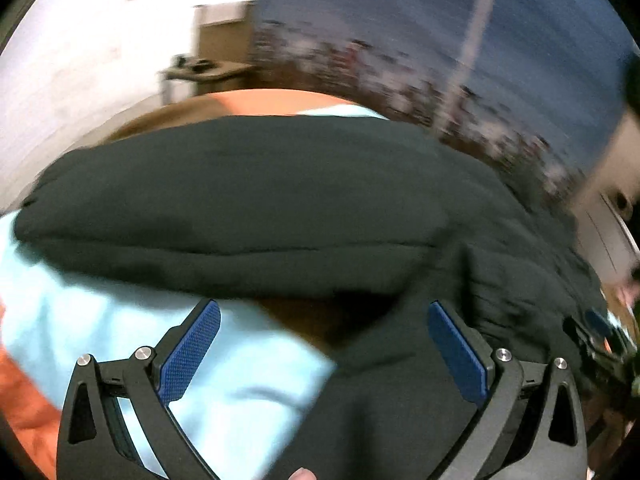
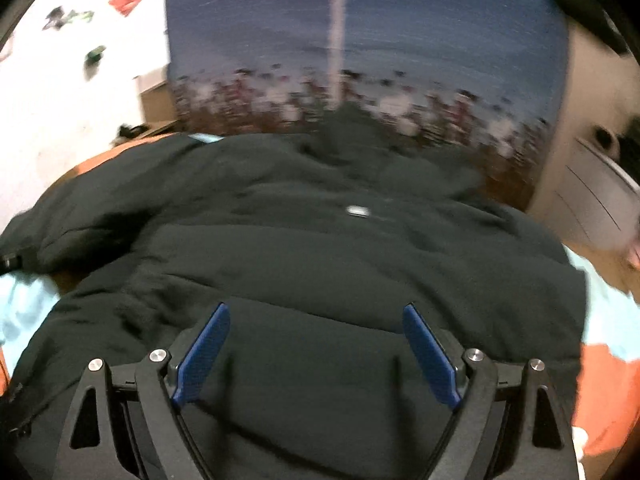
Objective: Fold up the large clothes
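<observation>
A large dark padded jacket [image 1: 248, 200] lies spread on the bed, one sleeve folded across it in the left wrist view. My left gripper [image 1: 324, 312] hovers over the jacket's near edge with its blue pads [image 1: 188, 356] wide apart and nothing between them. In the right wrist view the same jacket [image 2: 320, 248] fills the middle, with a small pale label [image 2: 357, 211] on it. My right gripper [image 2: 316, 316] stands open above the jacket's lower panel, and no cloth is pinched between its pads [image 2: 430, 356]. Both views are blurred by motion.
Light blue cloth [image 1: 224, 384] and orange bedding [image 1: 24, 404] lie under the jacket. A blue patterned curtain [image 2: 360, 40] hangs behind the bed. A white wall [image 1: 80, 60] and a small wooden table [image 1: 208, 70] are at the left, and a white appliance [image 2: 592, 200] at the right.
</observation>
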`<state>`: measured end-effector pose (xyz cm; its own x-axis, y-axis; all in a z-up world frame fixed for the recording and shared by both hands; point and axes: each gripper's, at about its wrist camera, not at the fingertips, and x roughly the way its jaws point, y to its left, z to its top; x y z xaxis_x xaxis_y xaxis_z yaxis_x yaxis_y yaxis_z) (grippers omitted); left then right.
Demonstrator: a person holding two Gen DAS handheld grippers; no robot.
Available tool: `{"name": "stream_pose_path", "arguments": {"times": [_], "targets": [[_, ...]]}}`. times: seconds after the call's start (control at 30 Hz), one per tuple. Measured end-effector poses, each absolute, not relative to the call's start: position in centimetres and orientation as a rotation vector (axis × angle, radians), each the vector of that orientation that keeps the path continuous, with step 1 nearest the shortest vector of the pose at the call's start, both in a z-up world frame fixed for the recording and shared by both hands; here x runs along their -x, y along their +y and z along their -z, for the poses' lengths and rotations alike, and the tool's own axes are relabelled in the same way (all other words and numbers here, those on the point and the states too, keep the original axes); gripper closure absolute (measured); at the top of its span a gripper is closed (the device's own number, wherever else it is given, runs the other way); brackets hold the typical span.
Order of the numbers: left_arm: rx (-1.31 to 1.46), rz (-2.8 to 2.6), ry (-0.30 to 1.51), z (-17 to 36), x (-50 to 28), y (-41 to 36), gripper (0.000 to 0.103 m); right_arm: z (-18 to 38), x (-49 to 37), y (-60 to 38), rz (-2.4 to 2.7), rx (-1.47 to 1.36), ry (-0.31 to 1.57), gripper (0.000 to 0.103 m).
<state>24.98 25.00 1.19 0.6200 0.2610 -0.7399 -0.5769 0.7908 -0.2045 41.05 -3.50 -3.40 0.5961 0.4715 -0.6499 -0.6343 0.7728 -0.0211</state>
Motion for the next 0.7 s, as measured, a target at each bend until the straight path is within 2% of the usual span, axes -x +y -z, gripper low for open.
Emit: {"name": "stream_pose_path", "arguments": {"times": [0.33,0.57,0.7], "targets": [[0.879,-0.81,0.624,0.5,-15.7,38.1,0.001,5.1,-40.1,6.2,-0.729,0.354,0.656,0.015],[0.909,-0.851,0.573,0.4,-15.8,41.5,0.001,8.7,-41.2,8.5,-0.678,0.398,0.719,0.015],[0.863,-0.866,0.582,-0.1,-17.1,41.1,0.002,9.6,-41.5,8.4,-0.678,0.389,0.72,0.01]]}}
